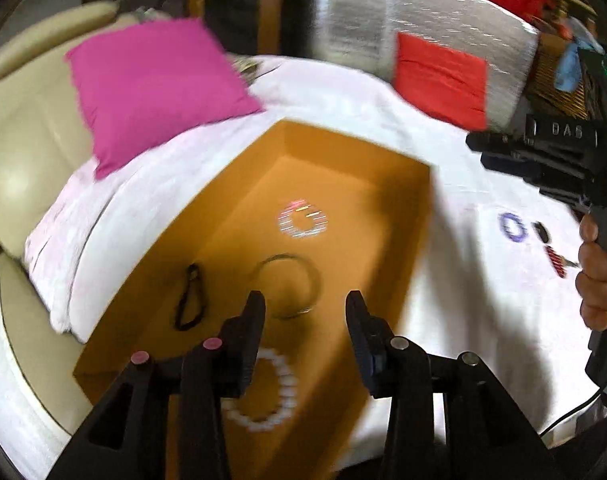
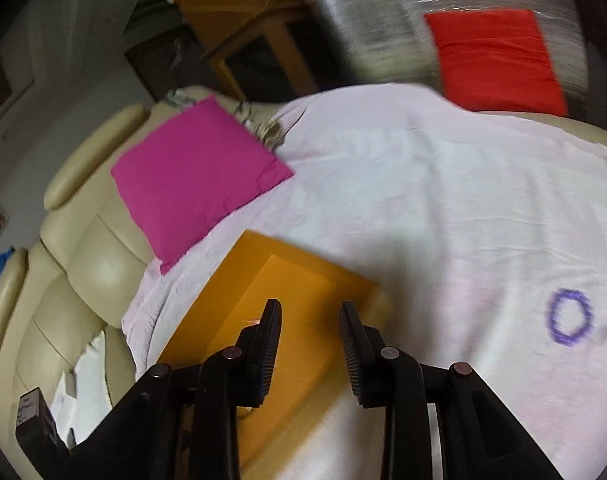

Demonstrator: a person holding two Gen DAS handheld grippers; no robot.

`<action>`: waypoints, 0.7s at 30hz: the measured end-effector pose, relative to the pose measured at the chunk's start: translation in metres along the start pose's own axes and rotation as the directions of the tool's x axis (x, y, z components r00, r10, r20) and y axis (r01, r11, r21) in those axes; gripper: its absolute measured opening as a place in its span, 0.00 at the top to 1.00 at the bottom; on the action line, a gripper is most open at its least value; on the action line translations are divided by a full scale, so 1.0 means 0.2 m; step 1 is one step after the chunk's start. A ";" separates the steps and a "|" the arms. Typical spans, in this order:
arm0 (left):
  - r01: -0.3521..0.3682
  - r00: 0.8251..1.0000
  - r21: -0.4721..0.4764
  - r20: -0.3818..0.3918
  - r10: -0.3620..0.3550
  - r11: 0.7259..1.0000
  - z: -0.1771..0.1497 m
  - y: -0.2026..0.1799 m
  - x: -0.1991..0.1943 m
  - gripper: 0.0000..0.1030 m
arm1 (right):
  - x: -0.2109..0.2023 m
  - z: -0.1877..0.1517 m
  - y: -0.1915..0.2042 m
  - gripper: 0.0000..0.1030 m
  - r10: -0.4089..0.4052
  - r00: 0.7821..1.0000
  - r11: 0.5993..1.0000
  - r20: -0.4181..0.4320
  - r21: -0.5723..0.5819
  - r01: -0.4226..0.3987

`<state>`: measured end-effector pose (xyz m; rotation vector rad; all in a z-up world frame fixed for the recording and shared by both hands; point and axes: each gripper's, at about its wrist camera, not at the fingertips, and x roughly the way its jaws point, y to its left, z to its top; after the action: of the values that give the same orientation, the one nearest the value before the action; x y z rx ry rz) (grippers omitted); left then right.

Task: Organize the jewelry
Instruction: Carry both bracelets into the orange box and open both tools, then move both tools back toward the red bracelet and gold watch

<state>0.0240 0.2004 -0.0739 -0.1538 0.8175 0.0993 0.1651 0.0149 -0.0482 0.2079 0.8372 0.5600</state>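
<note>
An open orange box (image 1: 403, 216) lies on a white cloth. Inside it are a sparkly bracelet (image 1: 302, 222), a thin wire bangle (image 1: 288, 285), a black band (image 1: 190, 297) and a white pearl bracelet (image 1: 268, 392). My left gripper (image 1: 305, 300) is open and empty above the box. On the cloth to the right lie a purple bracelet (image 1: 512, 226), a small dark piece (image 1: 541, 232) and a red piece (image 1: 556, 260). My right gripper (image 2: 309, 314) is open and empty over the box's corner (image 2: 343, 280); the purple bracelet (image 2: 570, 317) lies to its right.
A pink cushion (image 1: 151, 84) and a red cushion (image 1: 443, 80) rest at the back of the cream sofa (image 1: 19, 152). The white cloth (image 2: 423, 184) covers the seat. The hand-held right gripper's body (image 1: 563, 160) shows at the right of the left wrist view.
</note>
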 end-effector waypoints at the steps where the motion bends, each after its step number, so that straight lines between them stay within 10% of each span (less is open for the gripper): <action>1: 0.010 1.000 0.019 0.005 -0.010 1.000 0.00 -0.05 -0.02 0.54 | -0.05 -0.01 -0.05 0.67 -0.008 1.000 1.000 0.004 0.011 0.008; 14: 0.056 0.997 0.279 0.028 -0.067 0.959 0.03 -0.69 -0.10 0.52 | -0.77 -0.22 -0.95 0.67 -0.172 0.979 0.949 0.106 0.285 0.136; 21: 0.128 0.991 0.362 -0.008 -0.134 0.923 0.06 -1.05 0.02 0.51 | -0.99 -0.35 -1.43 0.48 -0.208 0.967 0.858 0.149 0.502 0.108</action>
<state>0.0657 -0.0034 -0.0478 0.1418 0.7932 -0.1772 0.1166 -0.3356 -0.0784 0.6465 0.7808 0.1547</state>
